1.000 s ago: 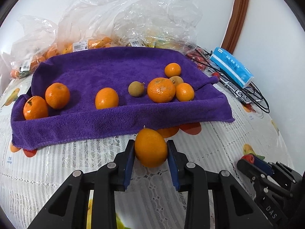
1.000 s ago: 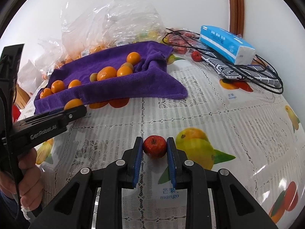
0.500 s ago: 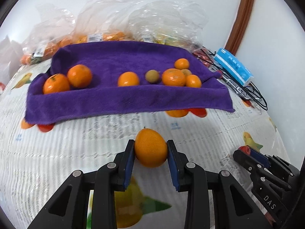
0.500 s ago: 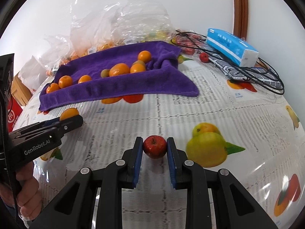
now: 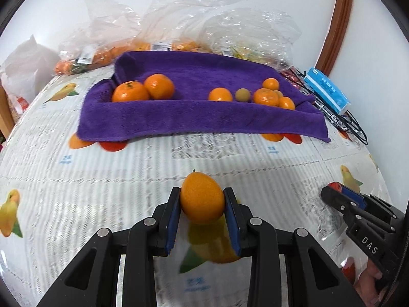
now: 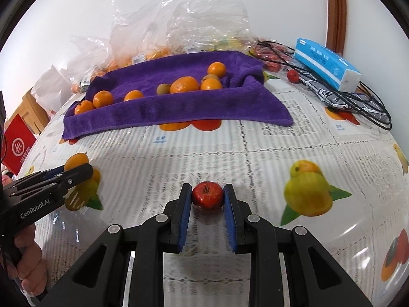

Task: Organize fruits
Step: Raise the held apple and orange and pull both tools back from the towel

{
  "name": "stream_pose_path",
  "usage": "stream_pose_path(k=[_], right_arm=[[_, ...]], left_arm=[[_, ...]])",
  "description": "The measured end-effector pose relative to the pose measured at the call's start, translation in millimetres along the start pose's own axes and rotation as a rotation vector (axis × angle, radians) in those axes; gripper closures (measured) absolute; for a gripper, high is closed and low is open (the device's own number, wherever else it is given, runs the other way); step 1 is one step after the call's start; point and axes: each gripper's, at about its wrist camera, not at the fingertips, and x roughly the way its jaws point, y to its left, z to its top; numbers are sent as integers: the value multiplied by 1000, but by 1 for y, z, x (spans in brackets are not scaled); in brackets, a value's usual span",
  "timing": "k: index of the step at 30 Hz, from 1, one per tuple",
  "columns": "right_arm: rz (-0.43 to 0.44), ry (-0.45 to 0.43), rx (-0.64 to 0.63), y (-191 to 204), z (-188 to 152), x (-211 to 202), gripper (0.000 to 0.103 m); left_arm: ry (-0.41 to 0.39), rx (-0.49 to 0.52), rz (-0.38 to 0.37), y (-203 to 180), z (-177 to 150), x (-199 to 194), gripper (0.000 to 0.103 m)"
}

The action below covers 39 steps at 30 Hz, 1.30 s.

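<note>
The left gripper (image 5: 202, 206) clamps its jaws on an orange kumquat (image 5: 202, 197) above the worktop (image 5: 102, 179). The right gripper (image 6: 207, 199) pinches a small red fruit (image 6: 207, 194), with the purple towel (image 6: 179, 107) of citrus beyond.

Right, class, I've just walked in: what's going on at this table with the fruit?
A person holds a gripper in each hand above a fruit-print tablecloth. The left gripper is shut on an orange; the right gripper is shut on a small red fruit. Neither piece has been set down yet. Farther back, a purple towel carries several oranges and a small brownish-green fruit, with plastic bags of fruit behind it.
</note>
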Motion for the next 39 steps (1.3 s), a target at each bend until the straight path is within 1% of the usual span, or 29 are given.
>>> stream_pose_path(k=[6,22,32,39], right_arm=[[12,10,-7,7,-1,1,78],[24,13,-22,15,-3,2,78],[38,1,-20,19,-6,-3,78],[44,-19,-29,25,-5,-10,78]], left_arm=[[-10,-23,8,9,-6,-6,72],[-16,-48,9,13,-8,-7,72],[-13,-50,47,22,-12,-15,72],[-20,-78,57,35,-11,-23,72]])
